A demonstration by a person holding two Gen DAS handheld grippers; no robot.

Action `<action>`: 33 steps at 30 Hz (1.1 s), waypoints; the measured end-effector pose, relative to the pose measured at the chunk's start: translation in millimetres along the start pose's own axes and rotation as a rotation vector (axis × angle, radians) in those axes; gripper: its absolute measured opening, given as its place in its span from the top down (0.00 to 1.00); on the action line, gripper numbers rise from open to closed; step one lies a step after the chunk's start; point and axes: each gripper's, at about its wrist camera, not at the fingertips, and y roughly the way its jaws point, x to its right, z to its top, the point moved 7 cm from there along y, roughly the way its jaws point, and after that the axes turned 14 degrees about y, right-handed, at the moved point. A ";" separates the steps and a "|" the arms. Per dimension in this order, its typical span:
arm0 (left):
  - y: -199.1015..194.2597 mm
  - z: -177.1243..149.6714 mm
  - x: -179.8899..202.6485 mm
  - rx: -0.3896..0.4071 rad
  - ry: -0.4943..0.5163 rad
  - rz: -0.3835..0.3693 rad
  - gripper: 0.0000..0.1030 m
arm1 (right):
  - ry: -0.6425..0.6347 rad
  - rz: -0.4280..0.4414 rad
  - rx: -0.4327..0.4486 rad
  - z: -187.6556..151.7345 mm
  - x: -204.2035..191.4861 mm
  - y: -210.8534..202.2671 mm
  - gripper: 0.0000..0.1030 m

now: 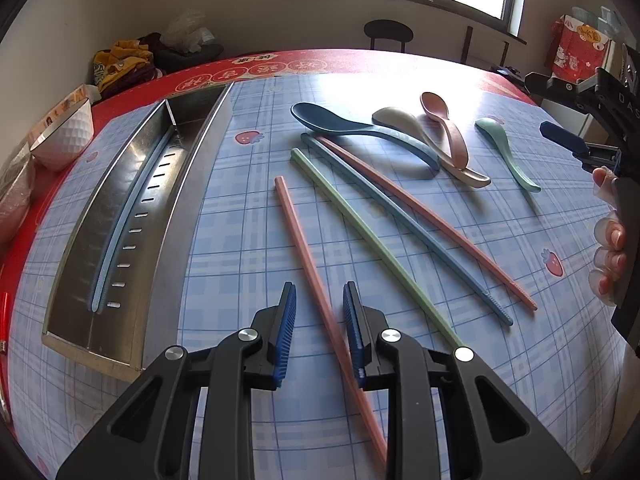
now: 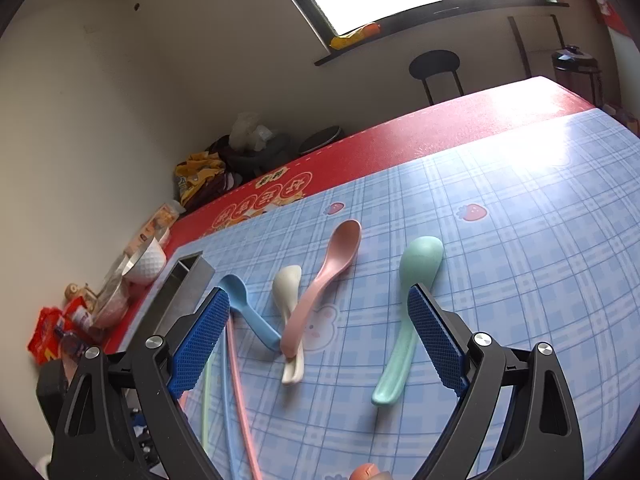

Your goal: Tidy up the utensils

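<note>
My left gripper (image 1: 319, 292) hangs open low over the blue plaid table. One pink chopstick (image 1: 298, 228) lies on the cloth and runs between the pads, which do not press on it. To its right lie a green chopstick (image 1: 372, 240), a blue chopstick (image 1: 404, 224) and a second pink chopstick (image 1: 432, 220). A light blue chopstick (image 1: 120, 220) rests in the steel tray (image 1: 192, 184) at left. My right gripper (image 2: 318, 344) stands wide open above the pink spoon (image 2: 324, 280), the white spoon (image 2: 288, 284), the blue spoon (image 2: 244, 304) and the green spoon (image 2: 404, 320).
A white bowl (image 1: 64, 136) and wrapped packets stand on the red border left of the tray. A person's hand (image 1: 610, 240) holds the right gripper at the right edge. Clothes (image 1: 124, 64) and a black chair (image 1: 388, 34) are beyond the table.
</note>
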 end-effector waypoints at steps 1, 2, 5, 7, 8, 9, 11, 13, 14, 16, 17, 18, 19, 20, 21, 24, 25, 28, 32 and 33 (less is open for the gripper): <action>0.7 1.1 -0.5 0.006 -0.002 -0.001 0.82 | 0.002 0.000 -0.001 -0.1 0.6 0.4 0.15; 1.6 2.2 -1.3 0.012 -0.005 -0.006 0.89 | 0.003 -0.001 -0.002 -0.2 1.0 0.6 0.15; 2.7 3.9 -3.1 0.026 -0.012 -0.018 0.91 | 0.004 -0.004 -0.004 0.1 2.3 1.4 0.15; 3.5 5.1 -5.3 0.028 -0.022 -0.029 0.91 | 0.011 0.002 -0.004 0.4 3.0 1.3 0.15; 4.0 5.7 -6.6 0.029 -0.030 -0.035 0.92 | 0.014 0.005 -0.004 0.7 3.3 1.1 0.15; 4.2 6.1 -8.1 0.027 -0.039 -0.040 0.93 | 0.016 0.007 -0.004 0.9 3.5 1.0 0.15; 3.8 6.4 -9.8 0.023 -0.046 -0.043 0.94 | 0.019 0.006 -0.006 1.5 5.4 1.6 0.15; 2.2 6.9 -9.3 0.033 -0.043 -0.053 0.94 | 0.030 0.002 -0.016 1.3 8.1 3.4 0.15; 1.4 7.4 -8.9 0.039 -0.040 -0.055 0.94 | 0.038 0.005 -0.023 0.8 9.1 4.3 0.15; 1.2 8.8 -8.1 0.046 -0.035 -0.058 0.94 | 0.046 0.024 -0.031 0.2 8.9 4.9 0.15; 2.3 9.0 -8.2 0.045 -0.032 -0.053 0.94 | 0.046 0.026 -0.031 -0.2 8.7 5.0 0.15; 4.9 8.1 -8.4 0.032 -0.031 -0.049 0.94 | 0.043 0.023 -0.031 -0.7 8.3 5.2 0.15; 5.6 8.2 -9.1 0.035 -0.034 -0.050 0.94 | 0.041 0.022 -0.031 -1.0 8.3 5.2 0.15; 5.9 8.5 -8.8 0.032 -0.030 -0.049 0.94 | 0.042 0.022 -0.032 -1.1 8.3 5.3 0.15; 6.1 8.5 -8.7 0.031 -0.027 -0.048 0.94 | 0.044 0.025 -0.032 -1.1 8.1 5.3 0.15; 6.4 8.5 -7.3 0.029 -0.015 -0.038 0.94 | 0.044 0.030 -0.030 -1.5 7.0 4.5 0.15; 6.4 8.3 -7.1 0.030 -0.013 -0.037 0.94 | 0.042 0.031 -0.028 -1.7 6.3 4.2 0.15; 5.7 7.2 -7.3 0.032 -0.013 -0.039 0.94 | 0.047 0.035 -0.030 -1.5 6.2 3.2 0.15; 5.1 7.1 -5.3 0.034 -0.003 -0.024 0.94 | 0.058 0.035 -0.031 -1.1 6.4 1.0 0.15; 5.1 7.2 -4.8 0.036 0.000 -0.021 0.94 | 0.061 0.037 -0.034 -1.0 6.3 0.7 0.15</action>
